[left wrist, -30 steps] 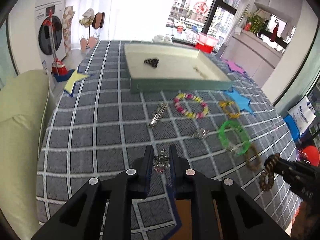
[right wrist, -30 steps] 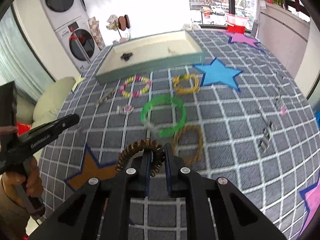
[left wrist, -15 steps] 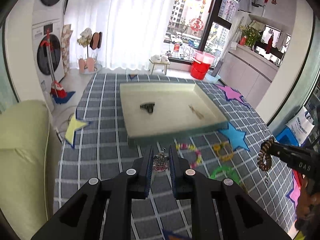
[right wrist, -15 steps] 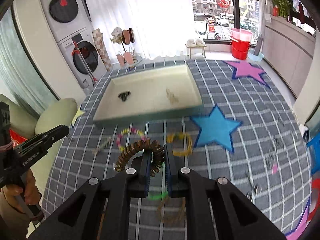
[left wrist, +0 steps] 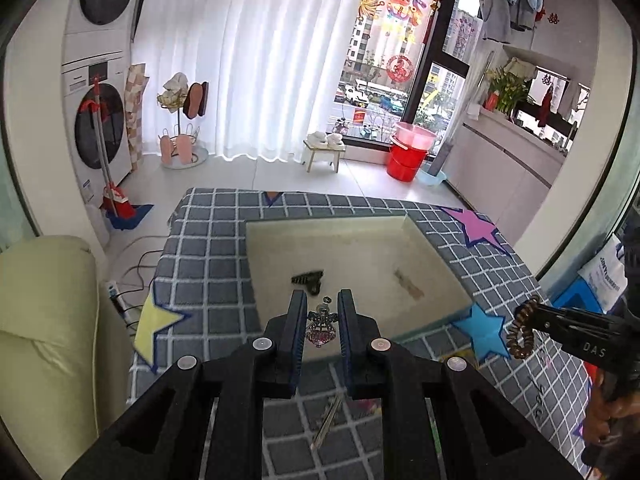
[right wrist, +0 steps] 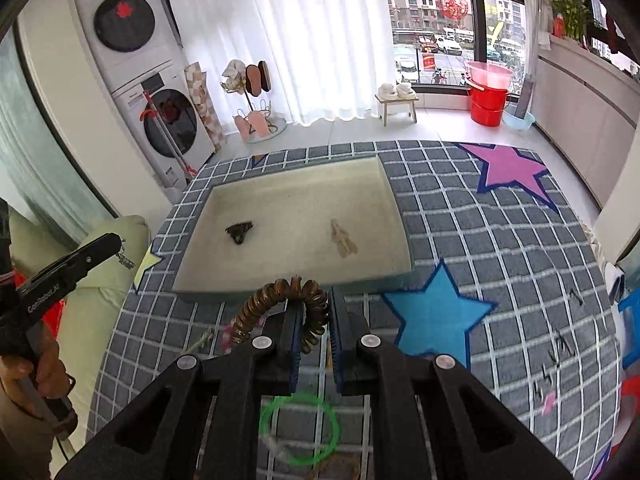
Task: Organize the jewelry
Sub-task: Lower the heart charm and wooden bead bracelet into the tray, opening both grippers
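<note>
Your left gripper (left wrist: 322, 312) has its jaws drawn in close on a small sparkly brooch (left wrist: 321, 326) — silver and pink, pinched between the blue pads and carried clear of the cloth. It sits over the near edge of the tray (left wrist: 434, 238). Your right gripper (right wrist: 314, 312) is likewise nearly closed, clamped on one side of a brown beaded bracelet (right wrist: 280, 300); the rest of the loop arcs up and out to the left of the fingers. In the left wrist view the same bracelet (left wrist: 520, 334) hangs from the right gripper's tip (left wrist: 532, 318) at the right edge, over the cloth beside a blue star patch (left wrist: 482, 330).

The tray is shallow, cream inside, and lies on a grey checked tablecloth (right wrist: 460, 216) toward the far side of the table. Two pieces lie in it, well apart: a dark hair clip (right wrist: 239, 231) on the left, a pale beige clip (right wrist: 343, 240) on the right.

On the cloth near you — below the right gripper — lies a green ring bracelet (right wrist: 300, 428), with a pink-and-yellow beaded bracelet (right wrist: 228, 334) partly hidden by the fingers at left. A slim silver clip (left wrist: 328, 420) lies under the left gripper. Small clips (right wrist: 560, 354) are scattered at the right, too blurred to tell apart.
</note>
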A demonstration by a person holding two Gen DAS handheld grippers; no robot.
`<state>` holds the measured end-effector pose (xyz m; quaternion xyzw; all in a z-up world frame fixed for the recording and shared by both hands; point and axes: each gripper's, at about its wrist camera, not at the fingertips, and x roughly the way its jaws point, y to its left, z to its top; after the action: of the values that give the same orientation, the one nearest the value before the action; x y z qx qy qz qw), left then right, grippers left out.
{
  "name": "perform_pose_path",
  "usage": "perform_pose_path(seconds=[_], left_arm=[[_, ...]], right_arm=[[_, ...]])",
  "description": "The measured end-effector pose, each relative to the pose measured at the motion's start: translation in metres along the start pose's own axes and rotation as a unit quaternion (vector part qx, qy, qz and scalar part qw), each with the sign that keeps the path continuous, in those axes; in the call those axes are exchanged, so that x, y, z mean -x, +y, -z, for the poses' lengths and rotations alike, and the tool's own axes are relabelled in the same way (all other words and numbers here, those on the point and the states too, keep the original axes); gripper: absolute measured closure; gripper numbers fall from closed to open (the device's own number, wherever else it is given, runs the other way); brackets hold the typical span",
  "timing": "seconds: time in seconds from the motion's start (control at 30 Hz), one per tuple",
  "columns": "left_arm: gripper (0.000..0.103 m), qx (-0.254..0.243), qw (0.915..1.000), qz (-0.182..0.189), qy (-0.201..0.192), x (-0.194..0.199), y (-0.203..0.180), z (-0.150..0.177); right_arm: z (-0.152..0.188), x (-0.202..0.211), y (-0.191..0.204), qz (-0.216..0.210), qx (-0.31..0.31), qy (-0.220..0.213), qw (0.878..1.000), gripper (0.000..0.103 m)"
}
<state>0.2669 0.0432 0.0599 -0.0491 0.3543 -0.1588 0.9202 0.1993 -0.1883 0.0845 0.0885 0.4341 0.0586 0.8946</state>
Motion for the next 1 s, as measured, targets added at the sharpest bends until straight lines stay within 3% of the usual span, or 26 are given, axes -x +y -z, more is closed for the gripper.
perform_pose_path(seconds=[0.33, 0.67, 1.0], left_arm=[[0.072, -0.016, 0.9994, -0.03, 0.007, -0.086, -0.018, -0.035], [0.072, -0.051, 0.9946, -0.048, 0.076, -0.174, -0.041, -0.02], [0.072, -0.107, 0.987, -0.083, 0.086, -0.189, -0.062, -0.007]], right_arm=[[-0.062, -0.084, -0.024, 0.015, -0.023, 0.019, 0.999, 0.09], [-0.064, -0.165, -0.048, 0.015, -0.074, 0.061, 0.995, 0.09], [-0.056, -0.187, -0.05, 0.027, -0.069, 0.08, 0.994, 0.088]])
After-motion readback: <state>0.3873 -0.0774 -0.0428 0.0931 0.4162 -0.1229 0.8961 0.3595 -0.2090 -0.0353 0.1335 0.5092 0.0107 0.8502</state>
